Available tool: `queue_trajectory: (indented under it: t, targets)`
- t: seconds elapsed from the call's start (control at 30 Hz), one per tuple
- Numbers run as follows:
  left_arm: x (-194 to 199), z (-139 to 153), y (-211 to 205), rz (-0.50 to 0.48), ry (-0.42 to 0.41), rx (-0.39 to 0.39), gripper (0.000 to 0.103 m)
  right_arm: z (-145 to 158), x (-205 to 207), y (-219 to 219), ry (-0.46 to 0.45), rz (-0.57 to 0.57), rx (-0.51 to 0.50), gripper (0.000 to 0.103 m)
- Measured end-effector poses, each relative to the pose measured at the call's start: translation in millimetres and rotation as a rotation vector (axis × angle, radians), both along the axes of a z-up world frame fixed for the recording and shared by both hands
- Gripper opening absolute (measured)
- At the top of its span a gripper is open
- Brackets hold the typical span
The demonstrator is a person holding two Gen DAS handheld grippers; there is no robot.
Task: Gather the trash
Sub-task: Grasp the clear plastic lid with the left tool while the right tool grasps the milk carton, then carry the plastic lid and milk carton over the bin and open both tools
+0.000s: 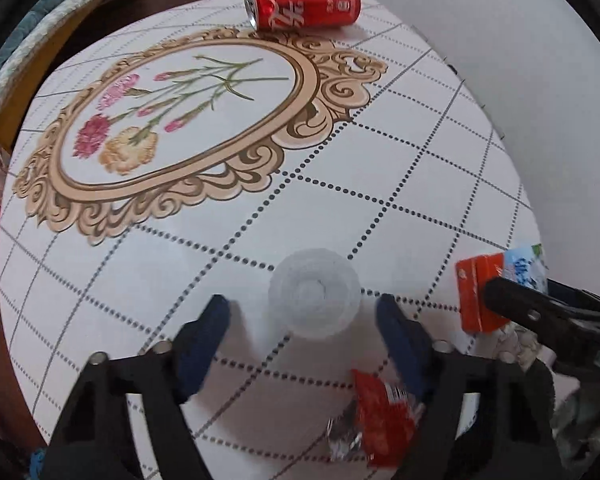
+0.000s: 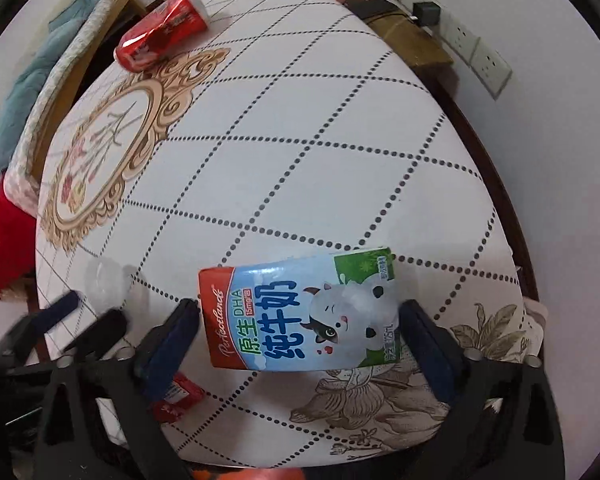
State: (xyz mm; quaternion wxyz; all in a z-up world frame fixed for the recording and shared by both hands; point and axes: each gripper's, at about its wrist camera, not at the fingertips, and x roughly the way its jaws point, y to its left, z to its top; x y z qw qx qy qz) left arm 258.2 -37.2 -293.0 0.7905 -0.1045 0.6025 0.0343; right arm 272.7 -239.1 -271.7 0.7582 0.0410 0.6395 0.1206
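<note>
Four trash items on patterned tablecloth point(image 1: 420, 160): one red drink can point(image 1: 304, 3), one clear plastic cup point(image 1: 314, 294), one blue-and-white milk carton point(image 2: 300, 314), one red foil wrapper point(image 1: 380, 412). Left gripper point(image 1: 304, 314) spread astride cup, untouched; right gripper point(image 2: 300, 312) spread wide astride carton.

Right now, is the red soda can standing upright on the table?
No, the red soda can lies on its side at the far edge of the table.

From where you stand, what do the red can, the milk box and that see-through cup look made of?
Red can: probably aluminium, glossy, with a bare silver rim.
Milk box: likely coated paperboard, with printed flat faces and folded edges.
Cup: thin clear plastic, it seems; the tablecloth shows through it.
</note>
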Motion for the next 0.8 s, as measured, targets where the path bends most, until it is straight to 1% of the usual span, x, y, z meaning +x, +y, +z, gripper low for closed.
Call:
queue_trajectory:
  t: [0.07,0.1,0.13,0.2,0.3,0.47,0.53,0.57,0.6,0.7,0.8]
  targets:
    - [4,2,-2,-0.005,-0.027,0.018,0.049,4,1,-2,-0.007,0.002,-0.008,0.103]
    - [6,2,-1,-0.002,-0.028,0.029,0.04,5,1,-1,-0.008,0.009,-0.008,0.103]
    - [8,3,0,0.0,-0.029,0.031,0.037,6,0,-1,-0.009,0.013,-0.011,0.103]
    - [8,3,4,0.011,-0.034,0.036,0.037,7,3,2,-0.012,0.018,-0.01,0.103]
    - [5,2,7,0.023,-0.041,0.063,0.037,8,4,11,-0.029,0.034,-0.03,0.103]
    - [-8,7,16,0.057,-0.049,0.116,0.037,-2,8,22,-0.018,0.047,-0.098,0.103]
    - [-15,11,19,0.075,-0.056,0.127,0.037,-5,7,25,-0.03,0.056,-0.115,0.102]
    - [-21,14,20,0.085,-0.063,0.125,0.037,-3,6,26,-0.04,0.061,-0.125,0.095]
    - [-27,17,21,0.091,-0.068,0.124,0.037,-2,4,27,-0.057,0.071,-0.141,0.095]
    - [-45,30,24,0.1,-0.095,0.12,0.037,8,-3,29,-0.068,0.083,-0.117,0.095]
    - [-63,51,31,0.114,-0.14,0.139,0.037,31,-14,36,-0.117,0.105,-0.094,0.095]
